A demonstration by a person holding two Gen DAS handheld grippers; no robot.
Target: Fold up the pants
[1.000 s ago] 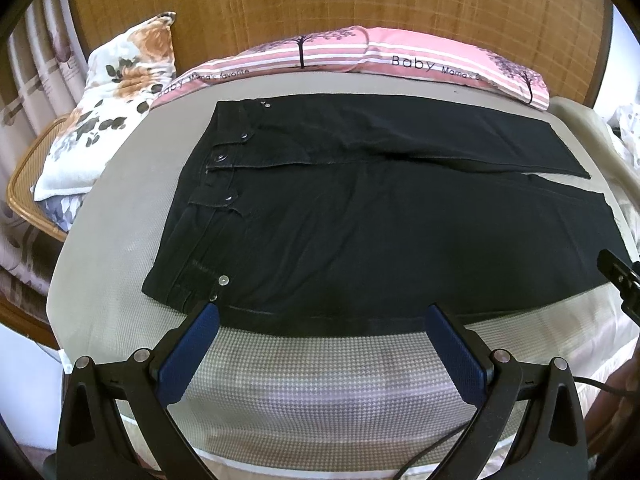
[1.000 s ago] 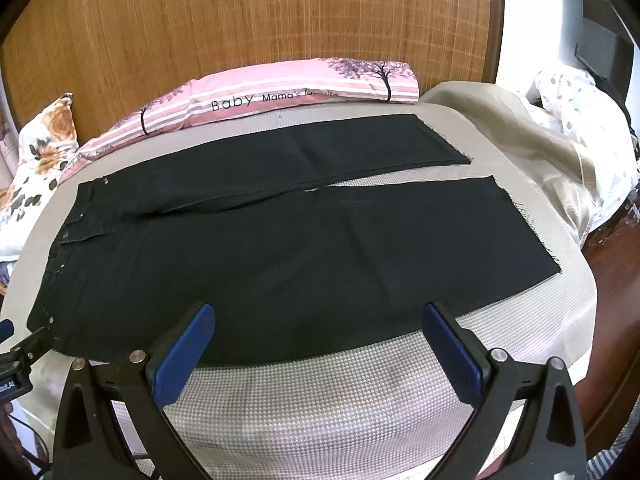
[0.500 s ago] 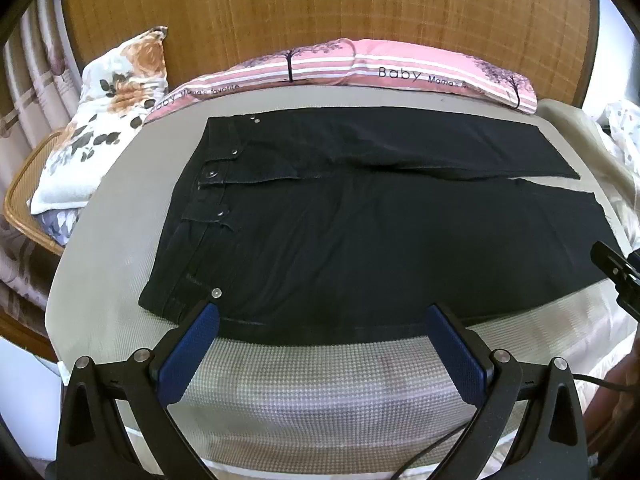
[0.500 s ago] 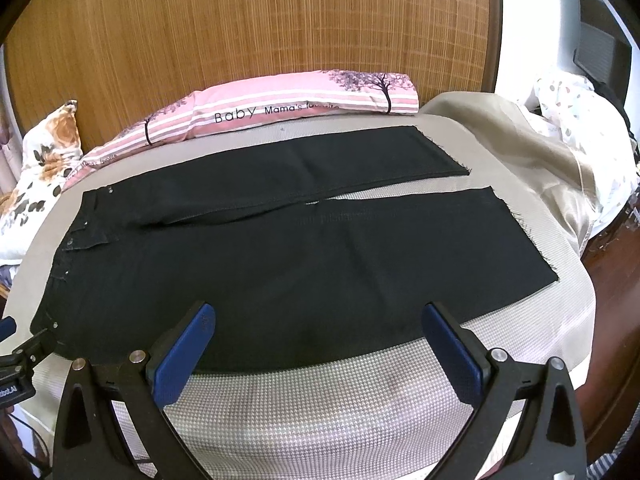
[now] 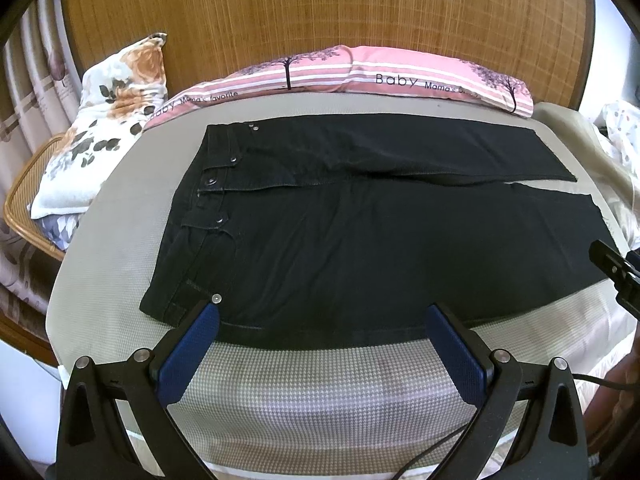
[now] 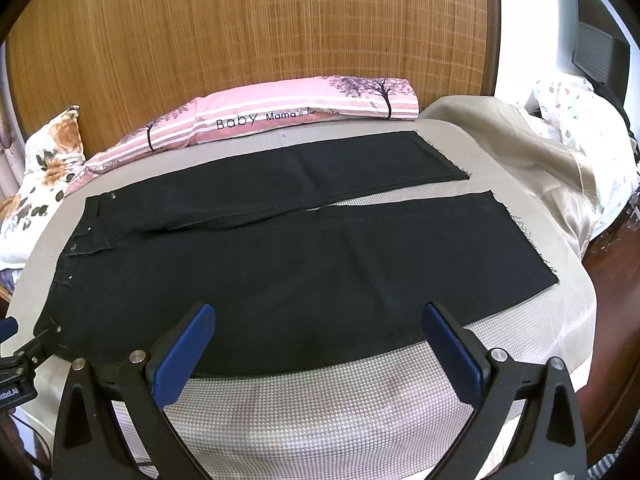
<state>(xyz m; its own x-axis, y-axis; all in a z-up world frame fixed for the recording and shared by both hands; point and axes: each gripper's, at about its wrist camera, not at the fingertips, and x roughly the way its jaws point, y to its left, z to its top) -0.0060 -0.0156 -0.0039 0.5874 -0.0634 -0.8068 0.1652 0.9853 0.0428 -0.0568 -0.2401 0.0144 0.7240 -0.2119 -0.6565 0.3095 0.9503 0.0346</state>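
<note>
Black pants [image 5: 360, 232] lie flat and unfolded on a grey mat, waistband to the left, both legs running right. In the right wrist view the pants [image 6: 280, 264] show frayed hems at the right. My left gripper [image 5: 322, 316] hovers open over the near edge by the waistband corner, holding nothing. My right gripper [image 6: 318, 316] is open above the near edge of the closer leg, also with nothing in it. The tip of the right gripper shows at the right edge of the left wrist view; the left gripper's body shows at the left edge of the right wrist view.
A pink striped pillow [image 5: 360, 76] lies along the far side against a bamboo headboard [image 6: 240, 40]. A floral pillow [image 5: 108, 120] sits far left on a wicker edge. A beige blanket [image 6: 520, 152] is bunched at the right. Bare grey mat [image 6: 340, 412] lies under both grippers.
Both grippers have shifted slightly relative to the bed, staying open; the pants have not moved.
</note>
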